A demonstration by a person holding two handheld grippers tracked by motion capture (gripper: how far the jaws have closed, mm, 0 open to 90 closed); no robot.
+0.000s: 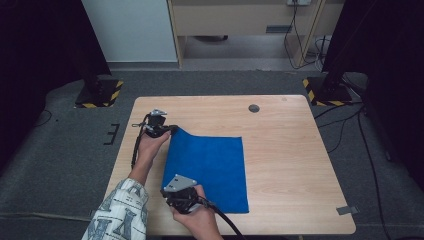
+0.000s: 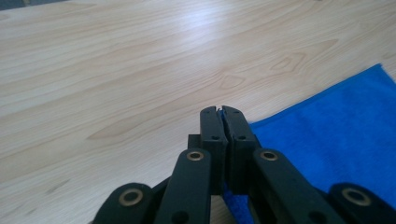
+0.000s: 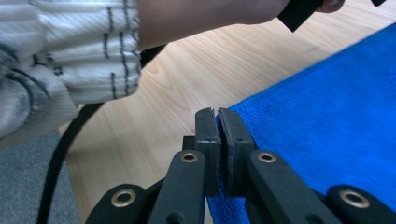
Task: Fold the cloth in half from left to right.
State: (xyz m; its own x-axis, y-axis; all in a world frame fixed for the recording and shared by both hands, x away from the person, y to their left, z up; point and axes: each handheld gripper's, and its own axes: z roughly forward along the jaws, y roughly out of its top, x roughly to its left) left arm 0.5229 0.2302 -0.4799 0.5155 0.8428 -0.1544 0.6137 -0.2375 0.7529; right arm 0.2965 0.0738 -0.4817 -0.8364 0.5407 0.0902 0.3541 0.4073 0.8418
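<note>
A blue cloth (image 1: 210, 167) lies on the wooden table (image 1: 280, 150), its left edge raised at both corners. My left gripper (image 1: 172, 129) is shut on the cloth's far left corner; in the left gripper view the jaws (image 2: 221, 112) pinch the blue cloth (image 2: 336, 140), which spreads to the right. My right gripper (image 1: 167, 192) is shut on the near left corner; in the right gripper view the closed jaws (image 3: 216, 116) clamp the edge of the cloth (image 3: 327, 112).
A dark round grommet (image 1: 254, 108) sits in the table near its far edge. A patterned sleeve (image 3: 60, 51) and a black cable (image 3: 60, 149) cross the right gripper view. Stand bases with yellow-black tape (image 1: 97, 95) sit on the carpet beyond.
</note>
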